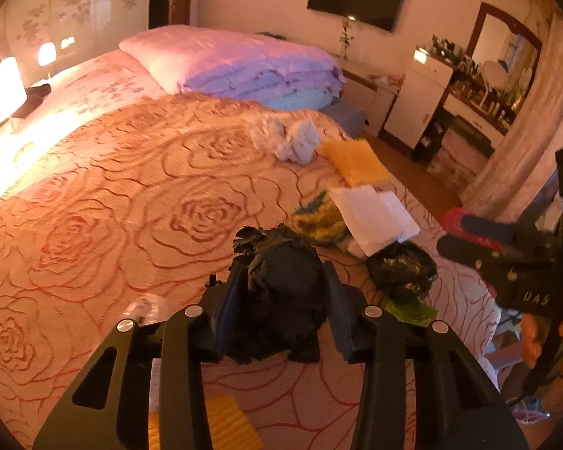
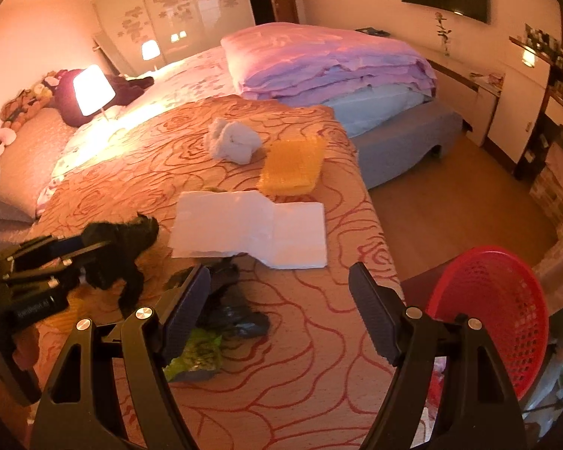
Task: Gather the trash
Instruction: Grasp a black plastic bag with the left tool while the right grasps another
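1. On the rose-patterned bedspread (image 2: 300,300), several pieces of trash lie near the foot corner of the bed.
2. Left gripper (image 1: 281,300): its fingers (image 1: 229,311) are closed on a crumpled black plastic bag (image 1: 285,292), which bulges between the two pads; the right wrist view shows this bag (image 2: 120,251) held at the left, above the bedspread.
3. Right gripper (image 2: 279,307): its fingers (image 2: 371,315) are spread wide and hold nothing; they hover over the bedspread near the bed's edge.
4. Second black plastic bag (image 1: 401,266): lies crumpled on the bedspread, just beside the held bag; the right wrist view shows it (image 2: 229,307) beside the right gripper's left finger.
5. Green wrapper (image 2: 199,352): lies on the bedspread touching the second black bag, partly hidden behind the left finger.
6. White paper sheet (image 2: 251,228): lies flat and partly unfolded beyond both bags, overlapping a yellow-and-green item (image 1: 319,221) whose identity cannot be told.
7. Yellow textured pad (image 2: 292,165): lies beyond the paper, near the bed's edge.
8. Crumpled white tissue (image 2: 232,138): lies just beside the yellow pad, farther up the bed.
9. Red mesh basket (image 2: 495,318): stands off the bed, beside its corner, at the right of the right gripper.
10. Folded pink quilt (image 2: 330,63): is stacked on the far part of the bed; a lit lamp (image 2: 94,90) stands at the left.
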Demonstrator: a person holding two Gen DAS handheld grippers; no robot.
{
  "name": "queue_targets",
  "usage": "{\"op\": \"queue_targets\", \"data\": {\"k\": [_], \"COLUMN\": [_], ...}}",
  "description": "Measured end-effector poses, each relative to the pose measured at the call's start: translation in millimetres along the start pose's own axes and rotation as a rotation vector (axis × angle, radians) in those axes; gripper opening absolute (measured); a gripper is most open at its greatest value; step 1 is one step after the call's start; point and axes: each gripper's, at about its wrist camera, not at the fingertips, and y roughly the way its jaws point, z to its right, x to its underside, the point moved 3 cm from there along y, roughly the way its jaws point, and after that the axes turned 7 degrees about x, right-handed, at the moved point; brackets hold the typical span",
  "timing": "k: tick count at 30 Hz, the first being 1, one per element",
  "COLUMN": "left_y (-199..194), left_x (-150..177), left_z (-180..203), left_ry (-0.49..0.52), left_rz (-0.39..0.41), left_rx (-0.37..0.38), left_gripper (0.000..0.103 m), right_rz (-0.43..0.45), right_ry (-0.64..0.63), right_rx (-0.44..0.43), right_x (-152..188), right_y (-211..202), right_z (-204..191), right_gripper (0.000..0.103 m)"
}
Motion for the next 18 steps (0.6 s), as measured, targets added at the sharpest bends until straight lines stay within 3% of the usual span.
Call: {"op": "queue_targets", "data": {"k": [9,16,18], "left_y": [-24,-30,-31], "left_x": [-4,-2,-3], "left_z": [-14,-16,-17], "left_ry": [-0.05,-0.053,-0.055], "left_rz": [0.059,0.064,0.067], "left_rx": [-0.032,-0.033,-0.034], "left_gripper": [0.039,0.039,0.039], "right_rz": [-0.033,-0.076,-0.094], "right_ry": [-0.086,-0.118,-0.116], "right_rx": [-0.072,-0.063,-0.058], "right_x": [1,4,7], "right_y": [8,25,29], "right_z": [-34,-49,-49], "right_gripper": [0.074,0.074,0.069]}}
